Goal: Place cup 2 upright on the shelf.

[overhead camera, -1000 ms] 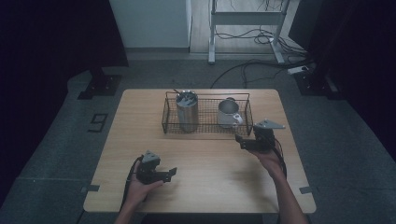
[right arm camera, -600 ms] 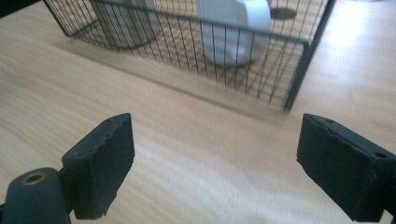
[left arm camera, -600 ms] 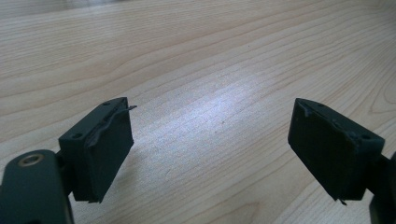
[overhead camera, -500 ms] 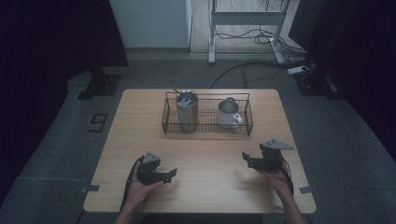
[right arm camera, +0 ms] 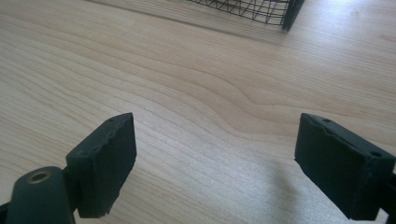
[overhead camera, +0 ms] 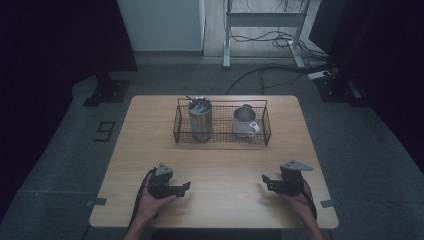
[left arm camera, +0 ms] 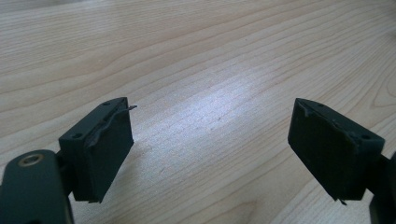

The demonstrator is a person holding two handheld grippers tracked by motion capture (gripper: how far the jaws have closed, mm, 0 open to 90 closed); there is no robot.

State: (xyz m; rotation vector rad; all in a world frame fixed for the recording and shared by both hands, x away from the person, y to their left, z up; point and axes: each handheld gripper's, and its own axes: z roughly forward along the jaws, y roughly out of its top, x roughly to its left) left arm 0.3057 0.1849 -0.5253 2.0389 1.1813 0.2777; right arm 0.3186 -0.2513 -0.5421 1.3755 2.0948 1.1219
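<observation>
The wooden desk [overhead camera: 150, 150] takes up the middle of the high view. Its near half is bare apart from the two hands and their tools.

A black wire basket [overhead camera: 176, 122] stands toward twelve o'clock on the desk, set a little back from the far edge with its long side running from nine to three. Its corner also shows at the one o'clock edge of the right gripper view [right arm camera: 252, 9].

Inside the basket, a tall steel tumbler [overhead camera: 200, 120] stands upright at the nine o'clock end, with something metallic in its mouth that is too small to make out. A shorter metal mug [overhead camera: 244, 122] stands upright at the three o'clock end, its handle turned toward five o'clock. The two stand apart.

The left gripper [overhead camera: 186, 188] lies low over the desk at seven o'clock, held in the person's left hand [overhead camera: 150, 205], well apart from the basket. In its own view [left arm camera: 210, 140] the jaws stand wide apart with bare wood between them.

The right gripper [overhead camera: 266, 182] sits at five o'clock in the right hand [overhead camera: 300, 200], pointing toward nine o'clock. Its jaws [right arm camera: 215, 154] are likewise spread apart over bare desk, with nothing between them.
</observation>
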